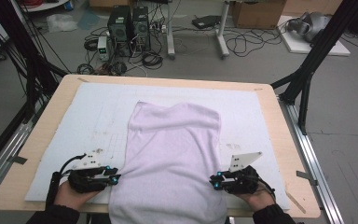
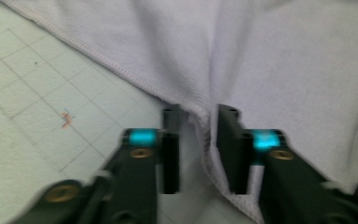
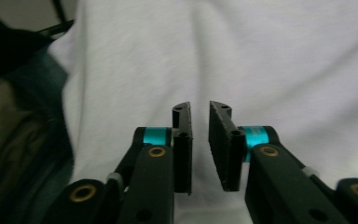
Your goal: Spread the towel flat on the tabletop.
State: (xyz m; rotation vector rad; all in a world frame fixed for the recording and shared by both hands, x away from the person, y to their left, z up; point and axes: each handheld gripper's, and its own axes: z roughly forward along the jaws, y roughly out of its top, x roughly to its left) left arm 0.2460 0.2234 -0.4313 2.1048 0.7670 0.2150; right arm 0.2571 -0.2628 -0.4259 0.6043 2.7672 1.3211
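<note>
In the high view a white towel (image 1: pixel 170 163) lies on the mat (image 1: pixel 98 121) covering the surface (image 1: pixel 46 135), its near end hanging over the front edge. The left gripper (image 1: pixel 116 178) sits at the towel's left edge, the right gripper (image 1: pixel 214 181) at its right edge. In the left gripper view the fingers (image 2: pixel 170 154) stand partly open, a fold of the hem between them, not clamped. In the right gripper view the fingers (image 3: pixel 182 149) leave a narrow gap above the towel (image 3: pixel 261 60), holding nothing.
</note>
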